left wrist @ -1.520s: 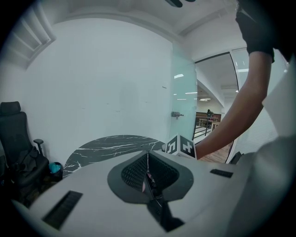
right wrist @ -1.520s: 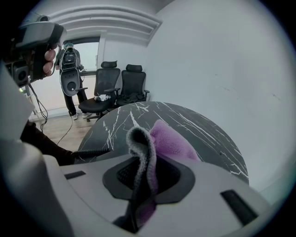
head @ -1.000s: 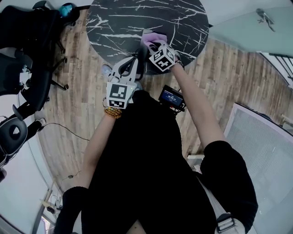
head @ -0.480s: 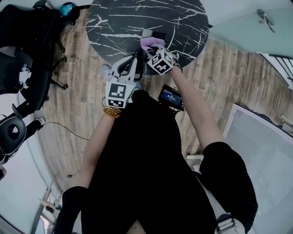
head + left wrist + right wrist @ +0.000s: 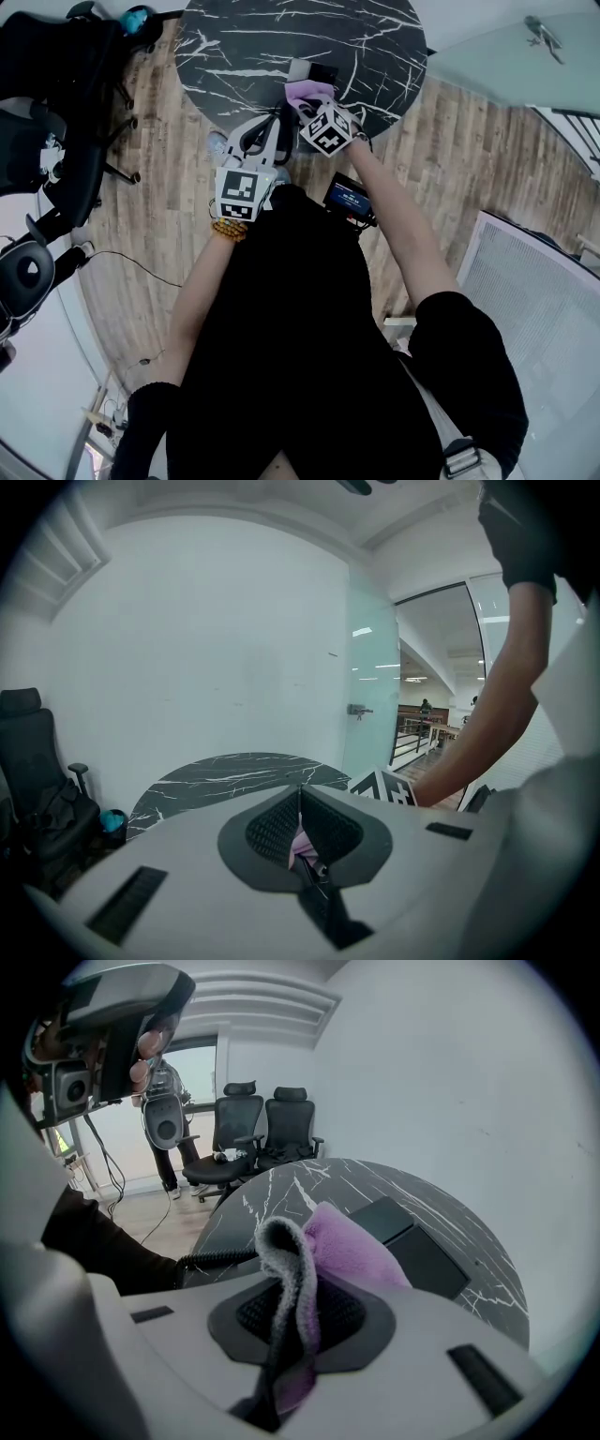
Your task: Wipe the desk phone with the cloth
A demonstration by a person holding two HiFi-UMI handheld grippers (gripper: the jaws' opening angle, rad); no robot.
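The black desk phone (image 5: 319, 70) lies near the front edge of the round black marble table (image 5: 244, 37); in the right gripper view the phone (image 5: 422, 1255) sits just past the cloth. My right gripper (image 5: 314, 101) is shut on the purple-and-grey cloth (image 5: 307, 91), which bulges out of the jaws (image 5: 323, 1241), just short of the phone. A black coiled cord (image 5: 211, 1259) runs off to the left. My left gripper (image 5: 274, 127) hovers beside the right one with its jaws together (image 5: 300, 794). A sliver of purple shows in their slit.
Black office chairs (image 5: 56, 94) stand left of the table on the wood floor, and the same chairs (image 5: 262, 1129) appear beyond it in the right gripper view. A glass wall (image 5: 370, 696) rises behind the table. A small device (image 5: 352, 199) hangs at the person's waist.
My right gripper has drawn the cloth slightly back toward the person, uncovering the phone. The left gripper has barely shifted.
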